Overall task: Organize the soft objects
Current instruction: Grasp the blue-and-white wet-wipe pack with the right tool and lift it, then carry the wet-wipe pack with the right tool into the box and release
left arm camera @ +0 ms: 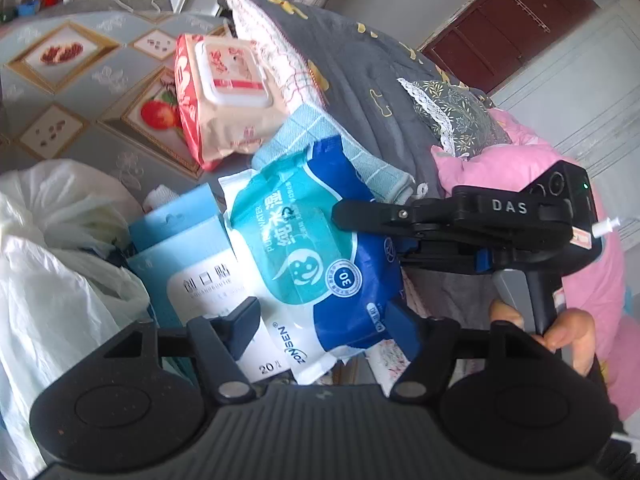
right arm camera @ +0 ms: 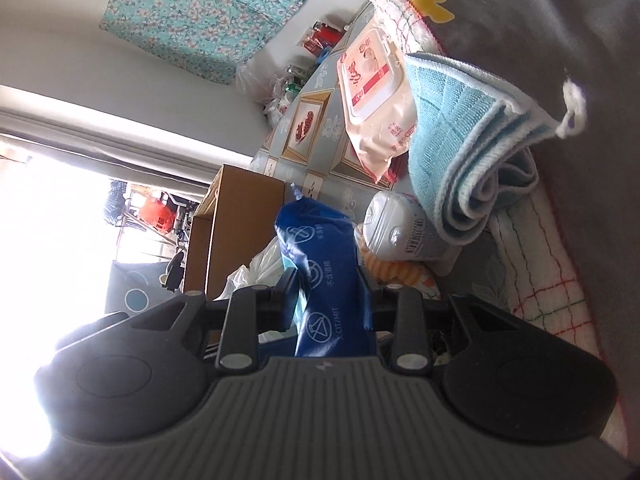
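Note:
A blue and teal wet-wipes pack hangs over a cluttered patterned tabletop. My right gripper reaches in from the right and is shut on the pack's upper edge; in the right wrist view the pack stands edge-on, pinched in that gripper. My left gripper is open below the pack, whose lower end lies between its fingers without the left pad touching it. A pink wipes pack and a folded light blue towel lie behind.
A grey blanket and pink quilt are piled at the right. White plastic bags, a light blue box and a white labelled box crowd the left. A white canister sits under the towel. A hand holds the right gripper.

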`<action>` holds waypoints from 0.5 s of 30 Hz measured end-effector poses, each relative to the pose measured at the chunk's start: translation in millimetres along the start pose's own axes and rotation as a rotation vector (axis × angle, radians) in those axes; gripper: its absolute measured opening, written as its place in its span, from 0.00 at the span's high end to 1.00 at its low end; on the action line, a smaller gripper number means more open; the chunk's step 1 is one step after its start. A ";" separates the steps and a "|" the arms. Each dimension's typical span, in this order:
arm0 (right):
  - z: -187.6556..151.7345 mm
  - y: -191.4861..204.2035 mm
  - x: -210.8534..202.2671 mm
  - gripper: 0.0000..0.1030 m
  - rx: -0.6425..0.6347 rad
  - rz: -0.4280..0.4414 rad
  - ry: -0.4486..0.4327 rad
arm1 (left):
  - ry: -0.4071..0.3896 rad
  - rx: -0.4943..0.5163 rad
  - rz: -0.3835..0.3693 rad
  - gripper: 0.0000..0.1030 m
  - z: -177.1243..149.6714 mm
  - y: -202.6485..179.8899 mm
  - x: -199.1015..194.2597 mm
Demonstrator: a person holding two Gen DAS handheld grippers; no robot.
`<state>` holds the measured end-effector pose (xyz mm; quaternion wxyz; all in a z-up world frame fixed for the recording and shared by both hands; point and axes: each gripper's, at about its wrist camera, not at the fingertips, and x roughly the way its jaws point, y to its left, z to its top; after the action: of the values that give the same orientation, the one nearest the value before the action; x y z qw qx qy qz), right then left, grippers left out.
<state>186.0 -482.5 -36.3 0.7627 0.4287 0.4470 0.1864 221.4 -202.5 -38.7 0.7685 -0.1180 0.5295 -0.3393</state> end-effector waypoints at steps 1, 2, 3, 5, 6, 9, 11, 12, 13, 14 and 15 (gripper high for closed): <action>-1.3 2.3 -1.5 0.72 -0.003 -0.001 -0.003 | -0.004 -0.002 -0.005 0.36 -0.9 -0.6 -0.7; -2.9 5.0 -3.1 0.72 -0.006 -0.001 -0.005 | -0.008 -0.003 -0.011 0.37 -1.5 -1.4 -2.0; -4.2 8.2 -4.0 0.72 -0.010 0.001 -0.006 | -0.015 -0.004 -0.019 0.39 -2.5 -2.9 -4.5; -7.4 16.1 -5.4 0.72 -0.013 0.014 0.002 | -0.041 -0.002 -0.038 0.41 -4.4 -6.8 -11.8; -10.2 22.1 -6.2 0.72 -0.019 0.021 0.004 | -0.057 0.000 -0.046 0.45 -4.8 -8.9 -17.2; -18.1 45.7 -8.1 0.72 -0.065 0.017 0.001 | -0.102 0.011 -0.047 0.45 -5.6 -14.7 -36.3; -22.6 62.1 -8.7 0.72 -0.091 0.020 -0.005 | -0.136 0.013 -0.046 0.45 -7.1 -15.9 -51.8; -24.0 70.4 -8.9 0.72 -0.103 0.023 -0.007 | -0.152 0.017 -0.046 0.45 -8.0 -16.1 -60.0; -25.7 78.7 -8.3 0.72 -0.111 0.027 -0.009 | -0.169 0.019 -0.047 0.46 -9.2 -15.7 -68.2; -27.4 88.6 -7.8 0.73 -0.123 0.033 -0.007 | -0.185 0.019 -0.048 0.46 -10.9 -14.2 -77.1; -29.8 98.2 -6.4 0.73 -0.137 0.038 -0.006 | -0.202 0.018 -0.045 0.46 -12.3 -12.5 -85.6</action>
<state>167.2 -417.0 40.6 0.7879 0.3846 0.4226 0.2298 187.6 -154.3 25.8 0.8110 -0.1567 0.4436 -0.3478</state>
